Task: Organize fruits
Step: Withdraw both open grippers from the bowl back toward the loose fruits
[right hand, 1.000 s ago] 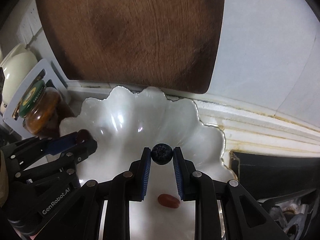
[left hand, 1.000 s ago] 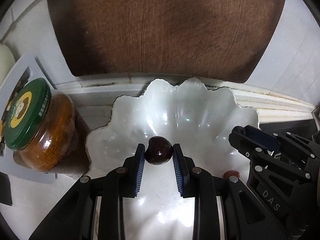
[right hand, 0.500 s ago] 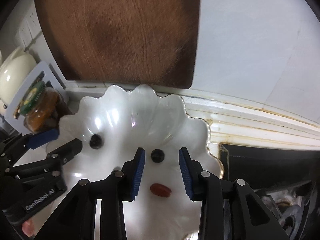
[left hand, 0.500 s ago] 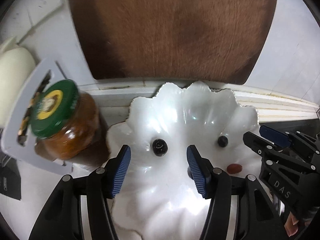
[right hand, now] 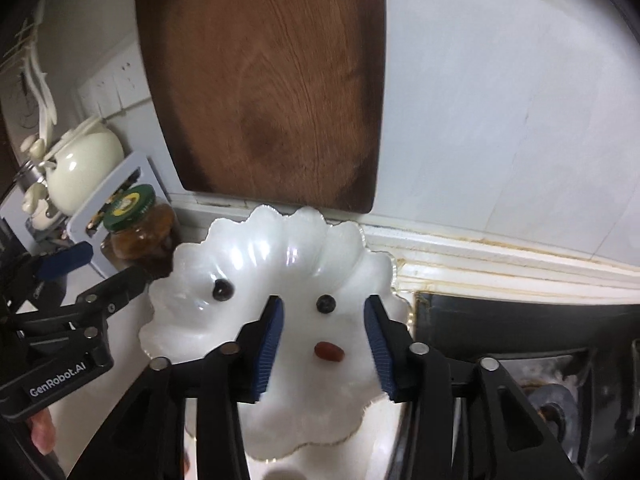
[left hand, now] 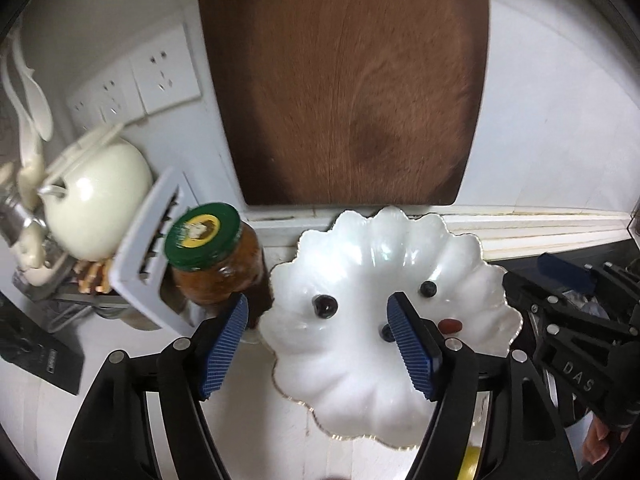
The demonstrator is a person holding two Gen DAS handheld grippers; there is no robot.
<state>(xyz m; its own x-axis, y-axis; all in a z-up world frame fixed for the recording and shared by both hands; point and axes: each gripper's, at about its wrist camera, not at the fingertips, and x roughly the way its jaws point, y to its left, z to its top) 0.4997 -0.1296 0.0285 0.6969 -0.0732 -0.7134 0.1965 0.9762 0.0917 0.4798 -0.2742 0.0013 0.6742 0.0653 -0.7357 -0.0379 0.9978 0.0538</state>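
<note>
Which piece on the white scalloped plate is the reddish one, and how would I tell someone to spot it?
Start at the big wooden cutting board leaning on the wall; the white scalloped plate sits right below it. On the plate, nearest the camera in the right wrist view, lies the reddish fruit. It is the only oblong, red-brown piece; the dark cherry and blueberry are round and almost black.

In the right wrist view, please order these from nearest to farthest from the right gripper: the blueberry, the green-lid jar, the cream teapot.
From the right gripper:
1. Blueberry: on the white scalloped plate, just ahead between the open fingers.
2. Green-lid jar: off the plate's left edge.
3. Cream teapot: far left, behind the jar.
</note>
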